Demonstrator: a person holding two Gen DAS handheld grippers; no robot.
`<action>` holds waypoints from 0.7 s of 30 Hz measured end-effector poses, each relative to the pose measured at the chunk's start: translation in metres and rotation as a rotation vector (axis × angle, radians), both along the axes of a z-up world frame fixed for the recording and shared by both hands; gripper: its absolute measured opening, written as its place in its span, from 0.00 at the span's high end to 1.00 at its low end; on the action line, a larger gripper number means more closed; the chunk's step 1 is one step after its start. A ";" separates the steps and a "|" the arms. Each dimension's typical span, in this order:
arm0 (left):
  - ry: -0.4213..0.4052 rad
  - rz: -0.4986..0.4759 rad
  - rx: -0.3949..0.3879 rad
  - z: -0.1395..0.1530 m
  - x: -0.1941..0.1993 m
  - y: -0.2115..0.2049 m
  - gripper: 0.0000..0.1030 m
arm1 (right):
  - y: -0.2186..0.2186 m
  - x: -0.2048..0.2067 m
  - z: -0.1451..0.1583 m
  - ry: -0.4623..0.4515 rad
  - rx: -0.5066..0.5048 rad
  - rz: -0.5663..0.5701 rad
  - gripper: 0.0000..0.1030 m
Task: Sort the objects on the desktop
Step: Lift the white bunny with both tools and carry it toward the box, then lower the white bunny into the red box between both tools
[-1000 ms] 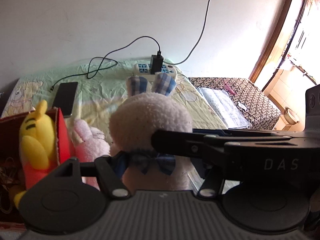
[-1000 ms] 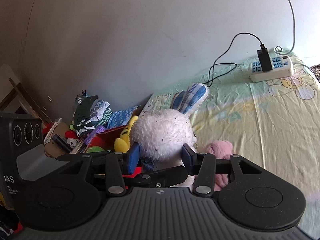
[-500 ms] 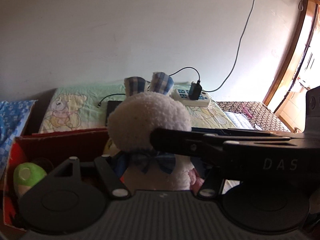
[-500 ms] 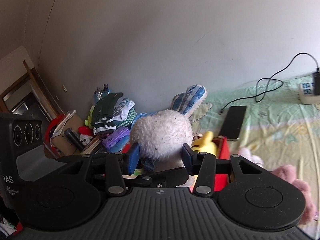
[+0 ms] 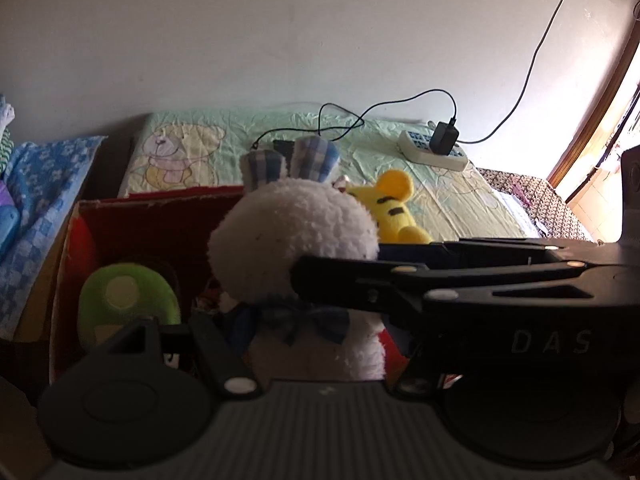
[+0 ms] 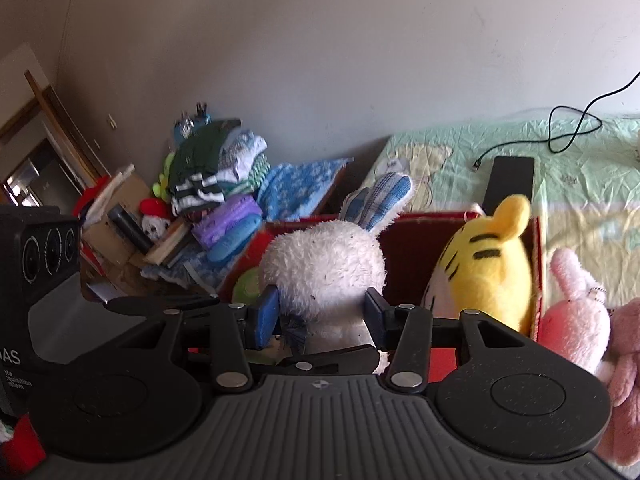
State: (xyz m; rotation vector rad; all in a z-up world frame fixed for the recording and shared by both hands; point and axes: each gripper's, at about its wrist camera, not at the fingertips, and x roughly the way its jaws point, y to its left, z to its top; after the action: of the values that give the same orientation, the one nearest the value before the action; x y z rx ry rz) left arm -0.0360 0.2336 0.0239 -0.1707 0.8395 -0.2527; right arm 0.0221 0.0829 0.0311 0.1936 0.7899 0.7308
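white plush rabbit (image 6: 324,268) with plaid ears hangs over the red cardboard box (image 6: 416,236), both the right gripper (image 6: 322,312) and left gripper (image 5: 296,320) clamped on its neck and body, likely for a steady drop among the sorted toys. a second ago it hung beside the box over the bedsheet (image 6: 592,184); now the green toy (image 5: 128,304) and yellow tiger plush (image 6: 488,276) sit just under and beside it.

Inside the red box (image 6: 404,240), a green toy (image 5: 128,300) is filling the left end and a yellow tiger (image 6: 486,276) is crowding the right wall — bare floor is showing between them. Pink toys (image 6: 576,312) are blocking the box's right outside.
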 end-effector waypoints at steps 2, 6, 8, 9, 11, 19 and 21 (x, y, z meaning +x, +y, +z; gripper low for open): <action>0.029 -0.006 -0.013 -0.009 0.002 0.006 0.38 | 0.009 0.002 -0.005 0.016 -0.037 0.009 0.52; 0.078 -0.012 -0.038 -0.024 0.006 0.016 0.38 | 0.023 0.006 -0.013 0.046 -0.093 0.029 0.52; 0.098 -0.016 -0.051 -0.030 0.008 0.020 0.38 | 0.027 0.008 -0.016 0.060 -0.115 0.034 0.52; 0.107 -0.018 -0.058 -0.031 0.009 0.021 0.38 | 0.029 0.009 -0.018 0.067 -0.128 0.033 0.52; 0.125 -0.025 -0.071 -0.035 0.010 0.022 0.38 | 0.034 0.010 -0.020 0.067 -0.156 0.030 0.52; 0.140 -0.095 -0.088 -0.042 0.019 0.006 0.38 | 0.029 0.010 -0.020 0.054 -0.238 -0.022 0.52; 0.150 -0.118 -0.087 -0.046 0.024 0.000 0.38 | 0.027 0.013 -0.024 0.074 -0.259 -0.045 0.52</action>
State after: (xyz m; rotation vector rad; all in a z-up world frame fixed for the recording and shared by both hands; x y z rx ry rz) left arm -0.0123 0.2338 -0.0216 -0.2238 0.9898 -0.3906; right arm 0.0356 0.1099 0.0073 0.0044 0.9392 0.5748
